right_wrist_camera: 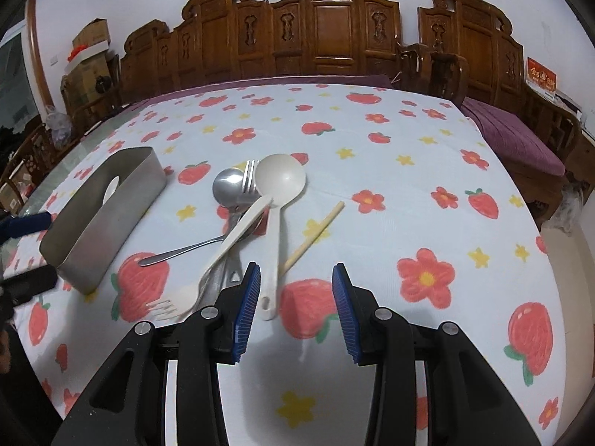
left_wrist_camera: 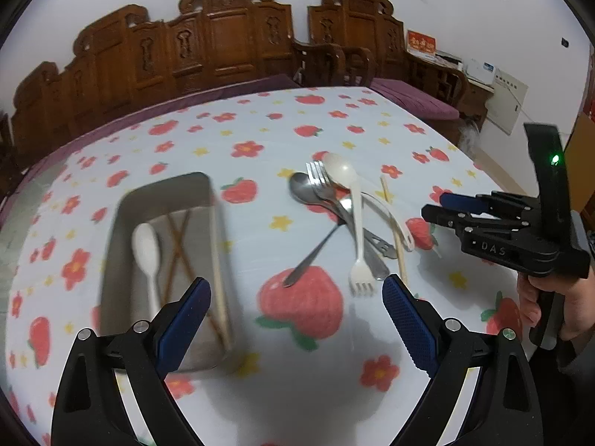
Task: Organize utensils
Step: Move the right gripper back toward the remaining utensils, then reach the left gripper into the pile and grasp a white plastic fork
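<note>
A heap of utensils lies mid-table: a steel spoon [left_wrist_camera: 302,186], a metal fork [left_wrist_camera: 316,174], a white ladle [right_wrist_camera: 280,178], a white plastic fork [left_wrist_camera: 359,260] and a wooden chopstick [right_wrist_camera: 316,230]. To the left, a metal tray [left_wrist_camera: 163,195] holds a white spoon [left_wrist_camera: 146,249] and crossed chopsticks [left_wrist_camera: 178,245]. My left gripper [left_wrist_camera: 296,285] hovers open and empty between tray and heap. My right gripper [right_wrist_camera: 296,269] is open above the near end of the heap. The ladle's handle [right_wrist_camera: 270,278] lies just inside its left finger, untouched.
The table wears a white cloth [right_wrist_camera: 372,171] printed with strawberries and flowers. Carved wooden benches [right_wrist_camera: 334,37] with purple cushions line its far side. A hand [left_wrist_camera: 535,297] holds the right gripper's handle at the right edge of the left wrist view.
</note>
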Motion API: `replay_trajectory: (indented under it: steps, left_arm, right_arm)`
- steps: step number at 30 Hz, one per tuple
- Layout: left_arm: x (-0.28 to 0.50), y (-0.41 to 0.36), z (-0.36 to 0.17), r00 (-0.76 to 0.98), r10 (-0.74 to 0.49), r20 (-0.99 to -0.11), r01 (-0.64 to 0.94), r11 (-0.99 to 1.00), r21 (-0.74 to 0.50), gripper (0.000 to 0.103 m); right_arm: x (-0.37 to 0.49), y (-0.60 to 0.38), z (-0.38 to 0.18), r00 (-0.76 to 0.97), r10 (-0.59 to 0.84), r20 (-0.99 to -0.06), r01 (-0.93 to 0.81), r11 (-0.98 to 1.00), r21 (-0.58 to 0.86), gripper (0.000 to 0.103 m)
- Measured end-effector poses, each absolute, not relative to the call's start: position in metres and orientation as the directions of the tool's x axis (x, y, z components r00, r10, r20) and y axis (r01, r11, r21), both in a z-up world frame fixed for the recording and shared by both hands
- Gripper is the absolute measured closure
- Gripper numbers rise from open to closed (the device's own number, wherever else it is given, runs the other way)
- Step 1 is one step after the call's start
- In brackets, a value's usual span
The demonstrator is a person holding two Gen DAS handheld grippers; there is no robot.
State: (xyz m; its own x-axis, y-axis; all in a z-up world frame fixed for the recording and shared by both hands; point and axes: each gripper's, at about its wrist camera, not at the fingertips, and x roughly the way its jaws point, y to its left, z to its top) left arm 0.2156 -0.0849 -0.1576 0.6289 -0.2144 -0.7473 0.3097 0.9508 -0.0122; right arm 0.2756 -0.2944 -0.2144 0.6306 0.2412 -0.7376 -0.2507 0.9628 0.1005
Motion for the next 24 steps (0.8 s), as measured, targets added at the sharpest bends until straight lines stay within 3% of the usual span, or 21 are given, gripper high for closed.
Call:
replay_trajectory:
  steps: [3,19,24]
  left_arm:
    - [0.227,-0.100,-0.170,0.604,-0.232,-0.762,0.331,0.943,-0.025,0.014]
    - [0.283,-0.148,-0.214,0.497,-0.256,-0.829,0.380,0.923,-0.058,0.056]
    - [0.292,-0.153,-0.225,0.474,-0.244,-0.846,0.382,0.923,-0.052,0.064]
  right_arm:
    - [0.279,-0.299,-0.216,0.624,0.239,-0.744,-0.244,0.964,0.105,0.060]
    - [0.284,-0.311,-0.217,0.617,0.278,-0.736,-0.234,0.958,0.166,0.060]
    - [0.285,-0.308,-0.216,0.615,0.290,-0.733,-0.240,0.955,0.177,0.060]
